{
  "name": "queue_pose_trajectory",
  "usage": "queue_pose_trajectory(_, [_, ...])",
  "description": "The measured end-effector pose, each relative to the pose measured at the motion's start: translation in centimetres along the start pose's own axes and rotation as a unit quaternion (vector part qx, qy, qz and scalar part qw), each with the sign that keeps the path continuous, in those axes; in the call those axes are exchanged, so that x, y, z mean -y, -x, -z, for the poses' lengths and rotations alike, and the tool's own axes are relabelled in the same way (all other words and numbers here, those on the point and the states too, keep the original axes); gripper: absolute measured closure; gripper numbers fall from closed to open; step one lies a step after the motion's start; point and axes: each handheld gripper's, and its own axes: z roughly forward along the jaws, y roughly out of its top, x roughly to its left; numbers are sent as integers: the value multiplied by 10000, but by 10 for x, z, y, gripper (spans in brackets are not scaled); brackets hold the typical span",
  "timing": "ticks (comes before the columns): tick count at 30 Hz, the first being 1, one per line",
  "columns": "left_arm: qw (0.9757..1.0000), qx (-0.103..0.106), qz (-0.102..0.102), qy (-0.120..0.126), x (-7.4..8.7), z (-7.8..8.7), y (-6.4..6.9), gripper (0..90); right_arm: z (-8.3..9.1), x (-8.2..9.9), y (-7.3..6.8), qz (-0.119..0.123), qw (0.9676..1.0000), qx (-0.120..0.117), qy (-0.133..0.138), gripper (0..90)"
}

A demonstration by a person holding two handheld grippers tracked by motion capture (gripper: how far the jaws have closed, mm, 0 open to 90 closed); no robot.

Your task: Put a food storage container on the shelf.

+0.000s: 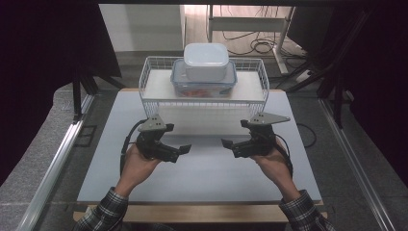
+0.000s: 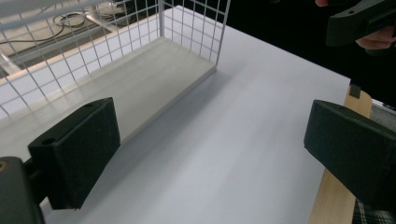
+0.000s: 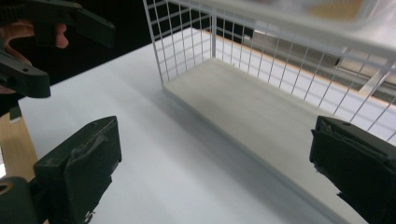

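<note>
Both the left gripper (image 1: 185,148) and the right gripper (image 1: 227,144) hover with jaws apart over the tabletop (image 1: 202,178), facing each other before the rack (image 1: 202,103), probably ready to reach the 2 stacked boxes (image 1: 204,70).

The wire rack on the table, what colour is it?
White; the wire rack shows best in the high view.

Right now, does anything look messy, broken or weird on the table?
Nothing looks spilled or broken. The white box sits neatly on the clear lidded box on the wire rack. Both grippers, left and right, are open and hold nothing.
</note>
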Motion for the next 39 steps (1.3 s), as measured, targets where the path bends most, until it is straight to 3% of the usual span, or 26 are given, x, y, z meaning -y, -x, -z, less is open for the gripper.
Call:
queue_pose_trajectory(7, [10000, -17, 39, -39, 19, -4, 5, 33, -1, 28, 3, -105, 9999, 31, -115, 19])
queue_pose_trajectory(21, [9996, -49, 253, -120, 56, -12, 7, 33, -1, 59, 5, -124, 9996, 2, -248, 0])
queue_pose_trajectory(26, [9994, -169, 224, -188, 67, -8, 9, 23, 2, 68, 5, -164, 9996, 15, -244, 0])
queue_pose_trajectory(30, [9989, -363, 71, -283, 75, -6, 13, 15, 5, 77, 5, -161, 9994, 48, -291, 0])
queue_pose_trajectory(39, [9978, -529, 139, -387, 97, 2, 13, 11, 10, 99, 8, -179, 9989, 165, -407, 0])
